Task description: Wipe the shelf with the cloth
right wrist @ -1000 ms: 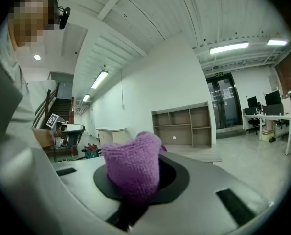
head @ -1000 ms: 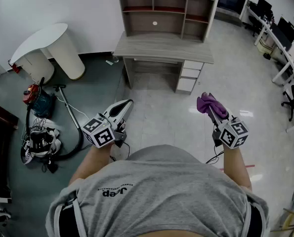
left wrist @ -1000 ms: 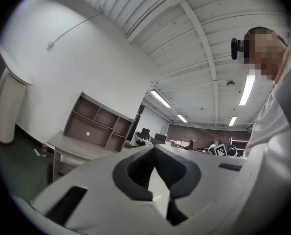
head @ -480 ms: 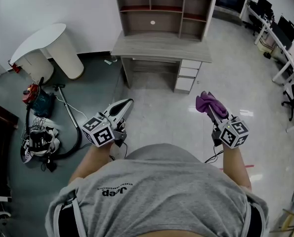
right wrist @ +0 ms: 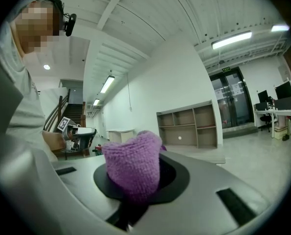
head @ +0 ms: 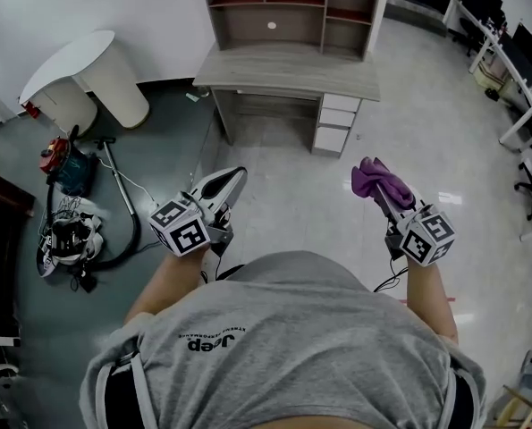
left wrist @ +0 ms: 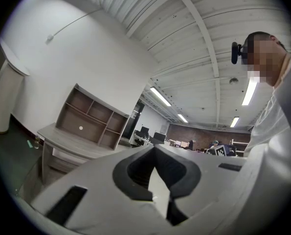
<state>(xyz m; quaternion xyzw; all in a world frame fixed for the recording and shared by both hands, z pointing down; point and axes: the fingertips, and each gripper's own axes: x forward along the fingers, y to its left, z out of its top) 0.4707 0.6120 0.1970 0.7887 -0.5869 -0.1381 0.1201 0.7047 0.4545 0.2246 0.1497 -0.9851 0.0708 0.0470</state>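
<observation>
Purple cloth (right wrist: 130, 168): soft, woolly, bumpy like knitting, not shiny at all. Right gripper (head: 382, 193): smooth, pale grey plastic, with dull black pads (right wrist: 175, 176) that look like rubber. Left gripper (left wrist: 155, 148): same smooth pale plastic, same dull black inside. Shelf (head: 288, 12): grey-brown wood look, flat and matt, with thin lines of grain. Pale floor (head: 292, 199): hard, smooth and shiny, with bright spots of light. Dark floor (head: 163, 155): dull. Shirt (head: 283, 347): soft grey cloth, matt.
</observation>
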